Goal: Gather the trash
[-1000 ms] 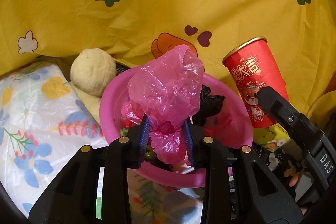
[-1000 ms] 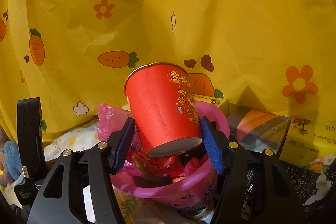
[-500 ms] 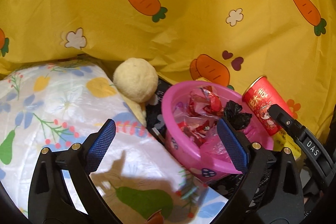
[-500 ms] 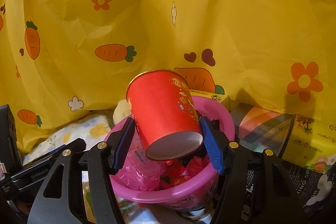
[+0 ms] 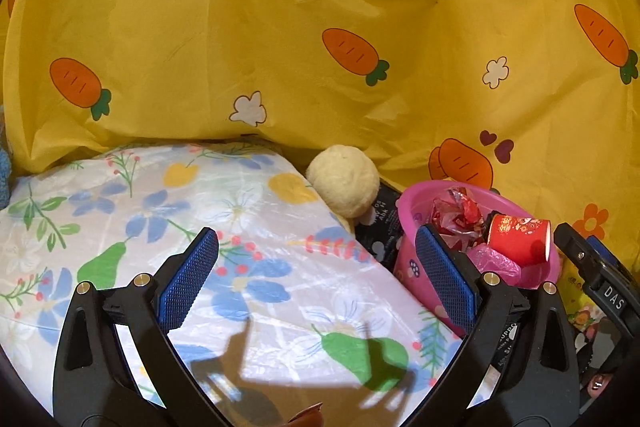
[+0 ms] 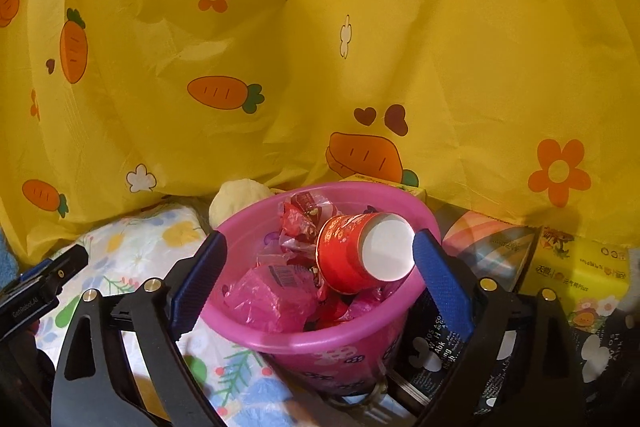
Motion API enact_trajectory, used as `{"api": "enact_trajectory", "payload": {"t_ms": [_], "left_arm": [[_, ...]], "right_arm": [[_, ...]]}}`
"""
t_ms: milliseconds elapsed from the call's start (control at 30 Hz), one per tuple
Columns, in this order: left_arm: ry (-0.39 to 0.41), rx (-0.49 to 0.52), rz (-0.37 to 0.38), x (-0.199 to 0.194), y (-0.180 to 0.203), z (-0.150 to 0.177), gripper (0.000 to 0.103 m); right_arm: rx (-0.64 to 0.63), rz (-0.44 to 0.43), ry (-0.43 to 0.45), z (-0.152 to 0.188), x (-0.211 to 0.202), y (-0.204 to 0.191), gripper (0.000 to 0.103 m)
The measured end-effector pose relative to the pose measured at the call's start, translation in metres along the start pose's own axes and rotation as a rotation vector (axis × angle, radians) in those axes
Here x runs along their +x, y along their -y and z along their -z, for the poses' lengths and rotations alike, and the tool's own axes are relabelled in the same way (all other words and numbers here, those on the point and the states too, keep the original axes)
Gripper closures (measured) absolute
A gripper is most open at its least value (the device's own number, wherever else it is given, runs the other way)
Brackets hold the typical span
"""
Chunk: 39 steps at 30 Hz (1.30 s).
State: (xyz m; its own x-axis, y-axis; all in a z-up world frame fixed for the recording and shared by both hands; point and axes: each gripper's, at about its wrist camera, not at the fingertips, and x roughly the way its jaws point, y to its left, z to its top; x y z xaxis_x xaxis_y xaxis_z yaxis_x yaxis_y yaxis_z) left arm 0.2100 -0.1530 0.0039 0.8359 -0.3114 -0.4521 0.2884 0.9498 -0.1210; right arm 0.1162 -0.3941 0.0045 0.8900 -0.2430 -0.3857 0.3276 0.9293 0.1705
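Observation:
A pink plastic bin (image 6: pixel 320 341) stands in front of my right gripper (image 6: pixel 318 247). In it a red paper cup (image 6: pixel 344 255) lies on its side, white base toward me, on a crumpled pink bag (image 6: pixel 268 299) and red wrappers (image 6: pixel 296 223). The right jaws are opening; the cup lies between them over the bin, free of both pads. My left gripper (image 5: pixel 316 239) hangs open and empty over a floral sheet (image 5: pixel 160 211), left of the bin (image 5: pixel 408 203). The cup (image 5: pixel 516 239) and bag (image 5: pixel 492 261) show there too.
A yellow carrot-print cloth (image 6: pixel 360 47) hangs close behind everything. A cream plush ball (image 5: pixel 344 179) rests between sheet and bin. Yellow and striped boxes (image 6: pixel 576 267) lie right of the bin on a black printed surface (image 6: pixel 436 339). A brown scrap (image 5: pixel 308 417) shows at the bottom edge.
The left gripper let the pink bag drop into the bin, opened wide and swung left over the sheet. The right gripper spread its jaws and the red cup fell into the bin.

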Motion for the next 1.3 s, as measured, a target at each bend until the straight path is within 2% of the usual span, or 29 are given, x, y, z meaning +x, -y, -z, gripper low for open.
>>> {"api": "enact_trajectory", "payload": {"t_ms": [167,433,900,1300], "left_arm": [[-0.005,0.027,-0.062,-0.021,-0.014,0.015,0.006],[0.004,0.075,-0.134,-0.064,-0.033,0.046,0.006],[0.023,0.019,-0.198,-0.139,-0.078,0.078,0.006],[0.032,0.008,-0.212,-0.167,-0.090,0.091,0.006]], "right_arm": [[-0.067,0.016,-0.017,0.012,-0.015,-0.026,0.005],[-0.088,-0.010,-0.033,0.036,-0.046,-0.060,0.005],[-0.145,-0.068,-0.003,0.068,-0.116,-0.105,0.005],[-0.181,-0.099,0.004,0.083,-0.142,-0.124,0.005]]}}
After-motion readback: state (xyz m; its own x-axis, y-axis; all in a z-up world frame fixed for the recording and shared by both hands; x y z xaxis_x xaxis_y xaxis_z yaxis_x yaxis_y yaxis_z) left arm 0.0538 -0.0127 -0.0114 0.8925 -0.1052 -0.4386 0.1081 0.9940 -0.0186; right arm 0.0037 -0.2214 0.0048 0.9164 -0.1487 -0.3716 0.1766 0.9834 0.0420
